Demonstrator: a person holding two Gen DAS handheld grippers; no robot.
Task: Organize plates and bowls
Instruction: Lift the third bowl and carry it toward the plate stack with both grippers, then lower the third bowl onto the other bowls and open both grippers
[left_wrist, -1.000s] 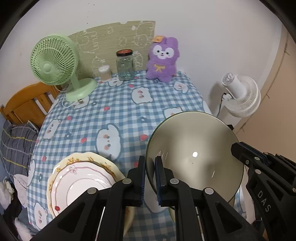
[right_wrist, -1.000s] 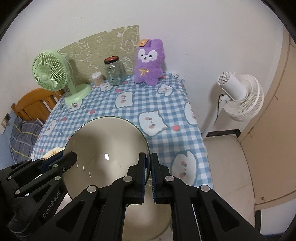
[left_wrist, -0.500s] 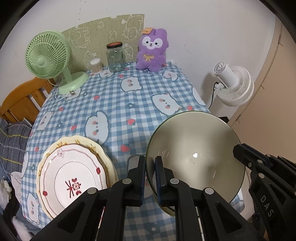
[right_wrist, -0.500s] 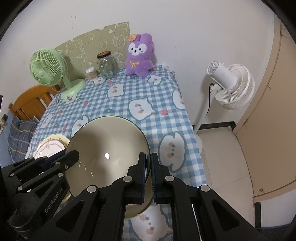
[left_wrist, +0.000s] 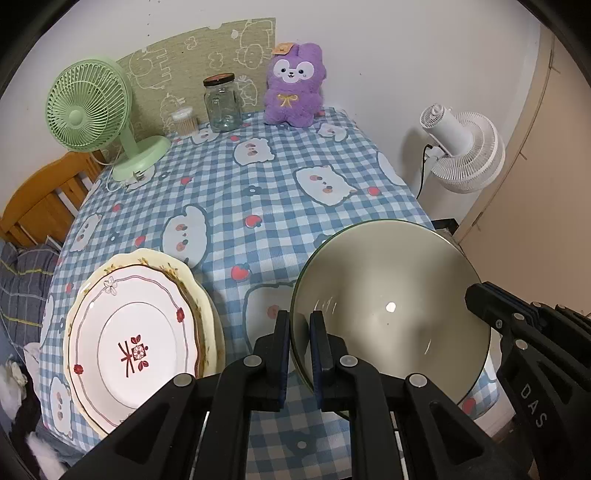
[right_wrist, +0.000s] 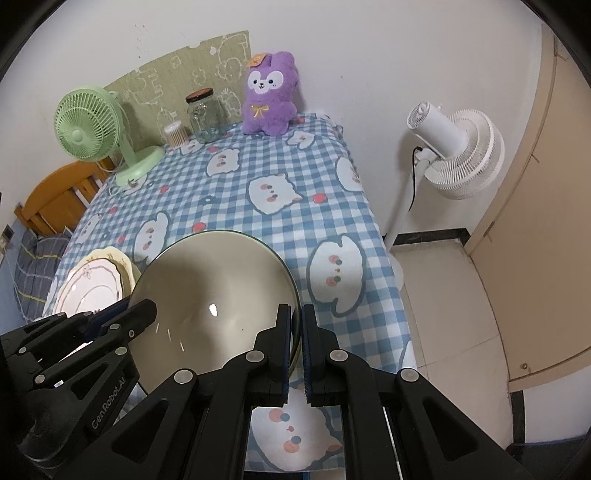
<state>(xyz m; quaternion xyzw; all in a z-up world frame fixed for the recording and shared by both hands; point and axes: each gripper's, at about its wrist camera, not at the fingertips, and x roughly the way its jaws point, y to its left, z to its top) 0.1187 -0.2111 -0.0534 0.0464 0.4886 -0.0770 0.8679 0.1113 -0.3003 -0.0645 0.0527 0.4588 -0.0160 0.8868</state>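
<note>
Both grippers pinch opposite sides of the bowl's (left_wrist: 391, 310) rim, the left gripper (left_wrist: 300, 350) and the right gripper (right_wrist: 295, 343) each pressed onto it, holding it above the near edge of the table (left_wrist: 266, 192) beside the stacked plates (left_wrist: 136, 336). Lowering should stay level and matched (uneven hands would twist the rim); how far its base hangs above the cloth probably can't be judged here.

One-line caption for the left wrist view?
Both hand-held grippers pinch a grey-green bowl by its rim above the checked tablecloth, beside two stacked plates.
</note>
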